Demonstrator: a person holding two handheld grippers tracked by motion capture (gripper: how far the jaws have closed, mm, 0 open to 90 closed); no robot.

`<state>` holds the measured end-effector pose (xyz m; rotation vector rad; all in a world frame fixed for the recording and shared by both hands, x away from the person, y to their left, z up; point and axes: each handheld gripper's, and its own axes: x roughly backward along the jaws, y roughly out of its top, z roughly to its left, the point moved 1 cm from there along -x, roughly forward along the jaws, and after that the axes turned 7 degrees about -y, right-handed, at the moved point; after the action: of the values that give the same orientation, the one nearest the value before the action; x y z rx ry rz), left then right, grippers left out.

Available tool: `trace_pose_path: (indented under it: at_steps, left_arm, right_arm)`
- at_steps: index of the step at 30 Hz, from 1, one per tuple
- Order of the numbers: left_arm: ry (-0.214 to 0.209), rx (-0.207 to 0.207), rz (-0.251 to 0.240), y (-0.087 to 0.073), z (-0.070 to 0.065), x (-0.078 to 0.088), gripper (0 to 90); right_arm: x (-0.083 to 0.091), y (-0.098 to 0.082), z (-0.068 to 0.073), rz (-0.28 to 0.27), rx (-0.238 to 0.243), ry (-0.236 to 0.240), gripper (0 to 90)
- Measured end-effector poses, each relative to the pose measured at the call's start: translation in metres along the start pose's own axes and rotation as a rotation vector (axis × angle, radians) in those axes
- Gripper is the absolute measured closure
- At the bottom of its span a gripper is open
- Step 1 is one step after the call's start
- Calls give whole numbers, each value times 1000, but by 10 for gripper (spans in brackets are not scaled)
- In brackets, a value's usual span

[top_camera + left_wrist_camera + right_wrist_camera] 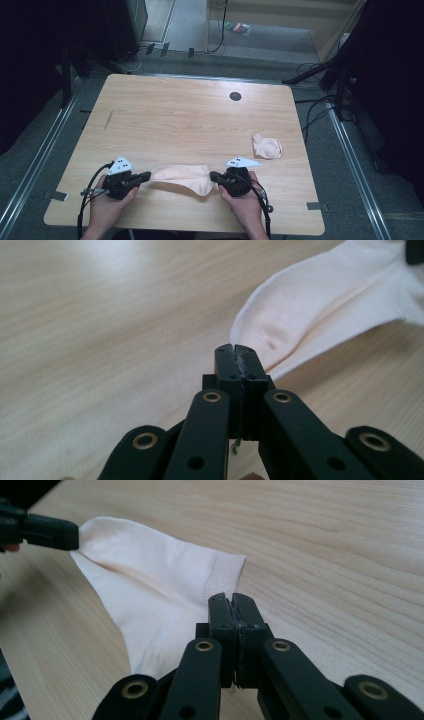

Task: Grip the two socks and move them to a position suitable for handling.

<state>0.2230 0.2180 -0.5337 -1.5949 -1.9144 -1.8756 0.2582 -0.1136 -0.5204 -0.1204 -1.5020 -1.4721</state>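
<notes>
My left tool [145, 176] is clamped on the left end of the pale pink sock [182, 177], stretched low over the near part of the worktop [175, 115]. My right tool [214, 176] pinches its right end. A balled sock [267, 146] lies farther right.

Wooden table [190, 115] (pale) — grey carpet [200, 30]

No text, label, brand, number or sign can be read anywhere in these pictures. The colourful packets [238, 27] on the floor beyond the table [170, 110] are too small and blurred to make out any print.
</notes>
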Motion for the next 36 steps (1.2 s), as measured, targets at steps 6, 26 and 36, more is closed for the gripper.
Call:
trace_pose_path:
  at_steps: [6, 26, 36]
  left_arm:
    - [-38, 15, -62, -3, -4, -11, 671]
    - [-44, 18, -22, 1, 2, -30, 900]
    - [-61, -13, -1, -1, -7, -23, 900]
  right_arm:
    - [-4, -6, -11, -58, -13, -58, 711]
    - [-20, -29, 16, -7, 99, -142, 758]
    - [-13, -18, -3, 2, 102, -148, 895]
